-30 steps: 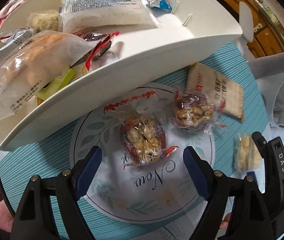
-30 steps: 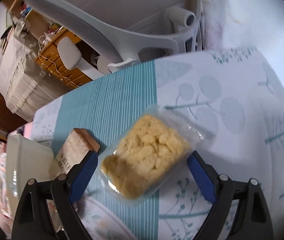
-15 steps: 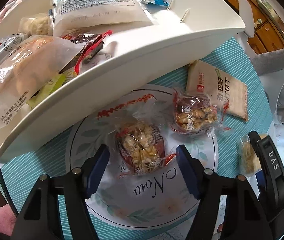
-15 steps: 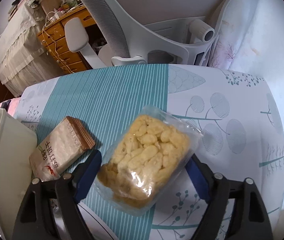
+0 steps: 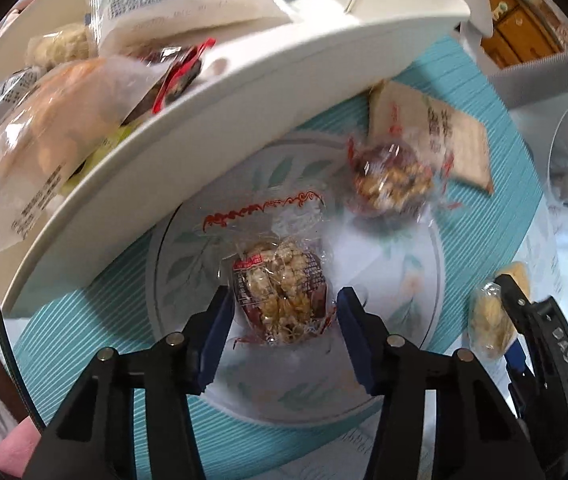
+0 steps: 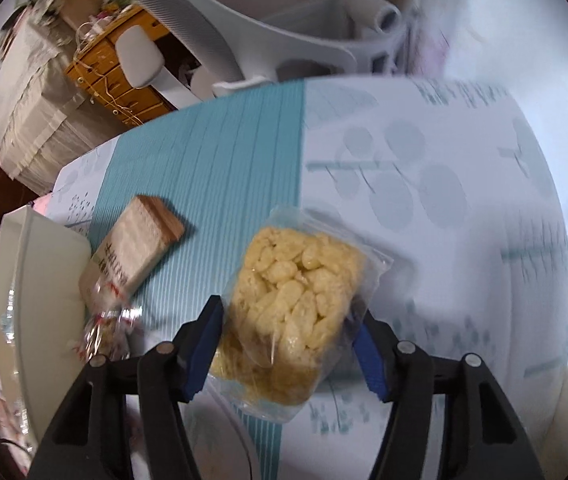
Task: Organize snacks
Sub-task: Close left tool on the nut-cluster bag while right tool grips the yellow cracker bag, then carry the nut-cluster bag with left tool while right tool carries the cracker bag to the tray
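A nut cluster in a clear red-printed wrapper [image 5: 284,296] lies on a leaf-patterned plate [image 5: 188,248]. My left gripper [image 5: 284,320] points straight down over it. Its jaws are closing, with the blue pads [image 5: 224,320] hugging the wrapper's sides and a thin gap on the right. A second nut cluster [image 5: 391,180] sits at the plate's far edge. In the right wrist view a clear bag of yellow puffed snack [image 6: 295,300] stands between the closing jaws of my right gripper [image 6: 287,332]; both pads press into its sides. The same bag [image 5: 487,320] shows at the left wrist view's right edge.
A white tray [image 5: 244,92] piled with several wrapped snacks overhangs the plate's far left side. A beige cracker pack [image 5: 443,128] lies on the teal striped cloth [image 6: 224,168] beside the plate. A white office chair [image 6: 244,32] stands past the table's far edge.
Both grippers' jaws have narrowed from wide open: the left onto the near nut cluster, the right until its pads met the yellow snack bag. The right view shifted slightly.
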{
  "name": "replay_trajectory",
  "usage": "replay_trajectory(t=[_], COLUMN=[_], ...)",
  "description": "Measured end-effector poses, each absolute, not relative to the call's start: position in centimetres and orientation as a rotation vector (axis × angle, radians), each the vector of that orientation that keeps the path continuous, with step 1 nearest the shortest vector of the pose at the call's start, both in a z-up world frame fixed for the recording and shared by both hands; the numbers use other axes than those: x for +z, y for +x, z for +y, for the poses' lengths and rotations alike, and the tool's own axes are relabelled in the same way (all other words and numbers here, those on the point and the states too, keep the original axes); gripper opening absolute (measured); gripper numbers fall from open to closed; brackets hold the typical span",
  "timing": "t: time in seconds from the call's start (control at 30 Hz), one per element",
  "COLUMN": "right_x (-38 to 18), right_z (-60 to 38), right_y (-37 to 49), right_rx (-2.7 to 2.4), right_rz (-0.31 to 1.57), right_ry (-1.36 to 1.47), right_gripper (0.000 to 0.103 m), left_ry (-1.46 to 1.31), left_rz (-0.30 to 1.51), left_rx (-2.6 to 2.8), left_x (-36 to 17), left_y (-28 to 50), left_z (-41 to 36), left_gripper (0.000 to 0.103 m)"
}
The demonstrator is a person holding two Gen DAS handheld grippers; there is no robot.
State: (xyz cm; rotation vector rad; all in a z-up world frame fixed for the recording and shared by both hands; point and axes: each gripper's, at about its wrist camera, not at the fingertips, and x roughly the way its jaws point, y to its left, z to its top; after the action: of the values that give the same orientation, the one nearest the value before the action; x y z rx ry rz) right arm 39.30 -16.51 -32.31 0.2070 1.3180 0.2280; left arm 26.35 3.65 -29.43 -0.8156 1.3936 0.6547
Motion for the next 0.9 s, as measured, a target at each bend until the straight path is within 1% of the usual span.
replay_trajectory(t=[0.23,0.33,0.47,0.7,0.9], right_x=[-31.9,-31.8,-31.7,-29.6,-27.0], right_z=[-19.8,-20.9,-21.7,-21.1,-18.2], right_y=[34.7,32.3,29.1,25.0,21.7], right_rx=[0.200,0.159,0.144,0.160,0.182], right_rz=[1.462,1.533,1.610,1.610,1.576], right_ry=[0.390,0.461,0.586,0.644,0.664], right_gripper=[0.062,0.062,0.062,0.061,0.061], left_ry=[-0.785,-0.733,-0.653,-0.552,-0.442], left_rz=[1.535,1.589,1.607,1.597,1.579], left_rx=[0.526,0.441,0.328,0.193,0.074], left_x=[-29.2,-28.0,-25.5,-20.3,-16.3], left_y=[24.2,23.2,21.6,19.3,17.3], left_z=[1.7,0.7,0.1,0.8,3.3], left_gripper=[0.052,0.052,0.052,0.052,0.052])
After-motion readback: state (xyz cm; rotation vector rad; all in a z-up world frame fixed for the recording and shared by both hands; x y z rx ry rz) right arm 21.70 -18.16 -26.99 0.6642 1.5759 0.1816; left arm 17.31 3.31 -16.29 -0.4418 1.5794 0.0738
